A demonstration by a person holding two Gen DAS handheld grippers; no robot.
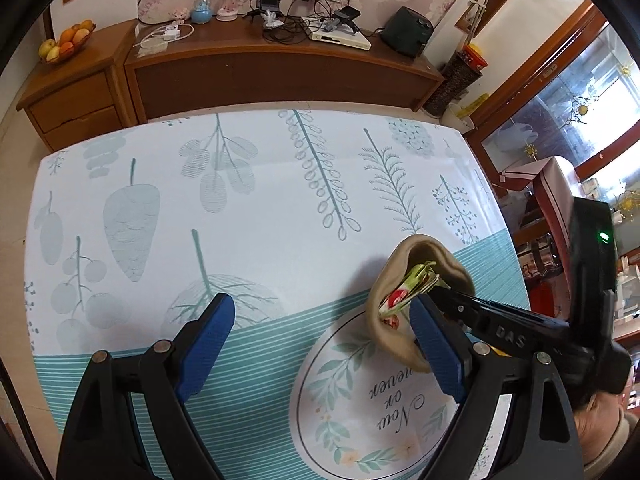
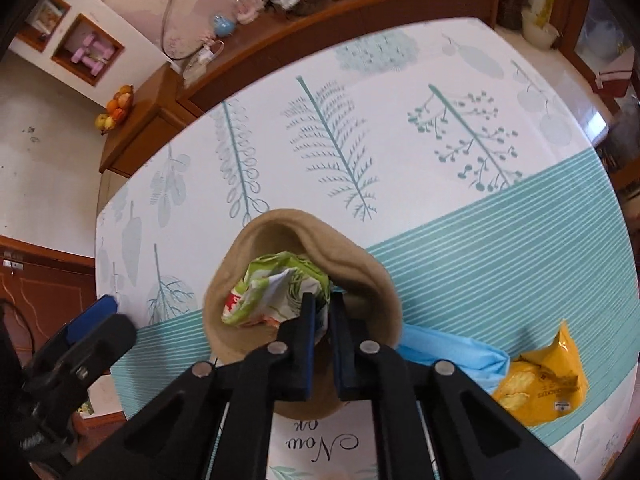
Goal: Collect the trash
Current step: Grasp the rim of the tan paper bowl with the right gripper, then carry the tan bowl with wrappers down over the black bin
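A tan soft pouch-like container (image 2: 352,276) stands on the table, its mouth open; it also shows in the left wrist view (image 1: 394,340). A crumpled green, white and red wrapper (image 2: 268,296) sits inside it, also seen in the left wrist view (image 1: 404,292). My right gripper (image 2: 322,308) is nearly shut on that wrapper inside the pouch. My left gripper (image 1: 320,320) is open and empty just left of the pouch, its right finger (image 1: 434,344) against the pouch's side. A yellow chip bag (image 2: 544,380) and a blue plastic piece (image 2: 452,356) lie to the right.
The table (image 1: 260,216) has a white and teal leaf-print cloth. Behind it stands a wooden sideboard (image 1: 280,68) with cables and devices, and a fruit bowl (image 1: 66,44) on a low chest. A glass cabinet (image 1: 560,120) is at the right.
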